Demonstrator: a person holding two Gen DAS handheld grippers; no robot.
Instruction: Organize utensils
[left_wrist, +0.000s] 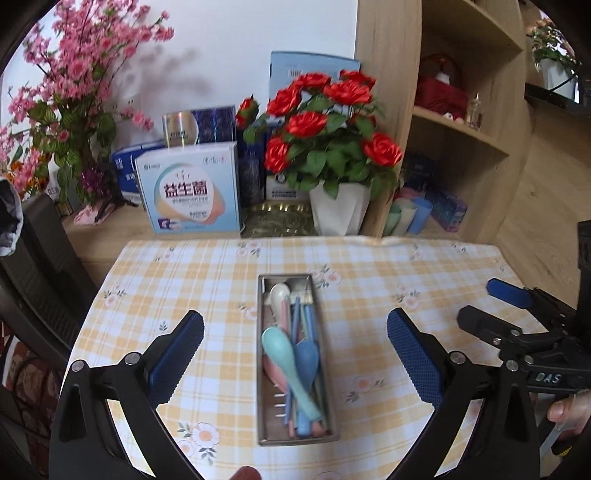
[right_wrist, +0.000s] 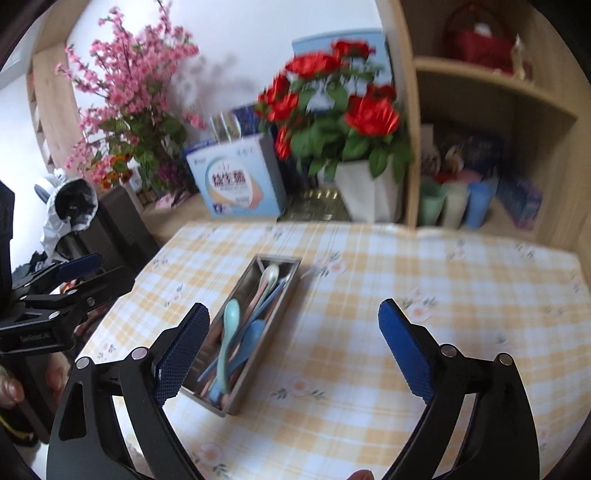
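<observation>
Here, a metal tray (left_wrist: 297, 439) holding pastel spoons (left_wrist: 291, 369) and chopsticks lies mid-table on a yellow checked cloth (left_wrist: 406, 266). Above it, angled downward, the left gripper (left_wrist: 295, 354) and right gripper (right_wrist: 293, 347) both gape wide, holding nothing. Potted red roses (left_wrist: 325, 122) stand behind.
</observation>
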